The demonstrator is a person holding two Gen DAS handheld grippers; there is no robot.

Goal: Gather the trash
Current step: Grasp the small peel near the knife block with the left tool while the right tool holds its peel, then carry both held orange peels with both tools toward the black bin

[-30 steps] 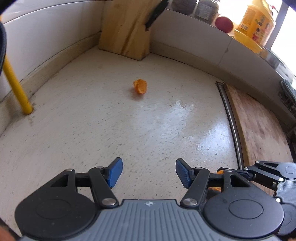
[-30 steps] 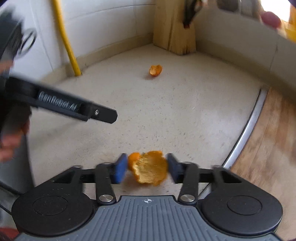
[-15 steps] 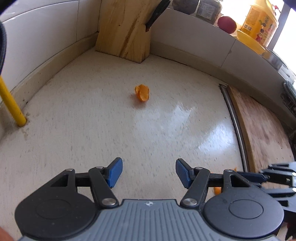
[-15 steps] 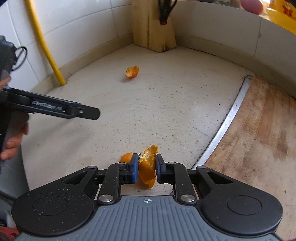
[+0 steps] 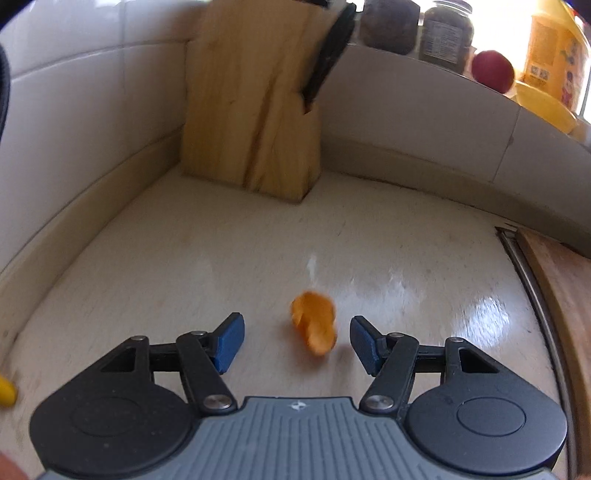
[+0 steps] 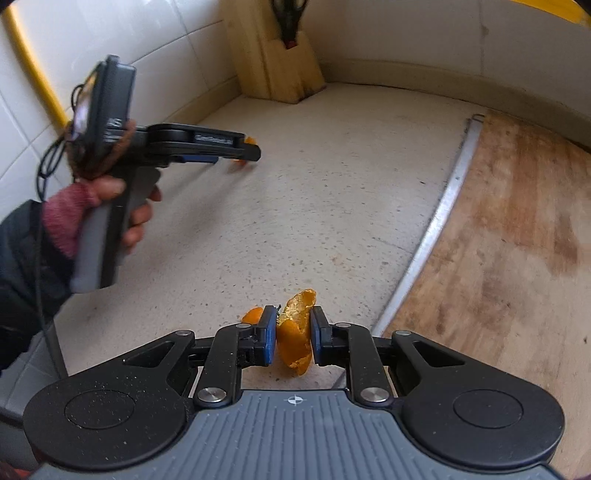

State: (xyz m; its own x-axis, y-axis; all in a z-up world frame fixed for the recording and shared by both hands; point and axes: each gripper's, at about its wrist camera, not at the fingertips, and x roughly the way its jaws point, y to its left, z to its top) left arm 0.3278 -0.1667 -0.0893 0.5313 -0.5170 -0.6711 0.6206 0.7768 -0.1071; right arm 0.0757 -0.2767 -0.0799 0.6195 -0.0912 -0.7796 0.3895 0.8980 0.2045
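I see a pale speckled countertop (image 5: 221, 258) meeting white tiled walls (image 6: 177, 48). Wooden knife block (image 5: 255, 122) in the corner. Wooden board (image 6: 517, 229) on the right behind a metal strip (image 6: 439, 218). Bright window light over the ledge jars (image 5: 447, 35).

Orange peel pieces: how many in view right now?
3. One peel clamped in the right claw; a smaller piece on the counter just behind its left finger; one between the open left claw's fingers. Others may be hidden.
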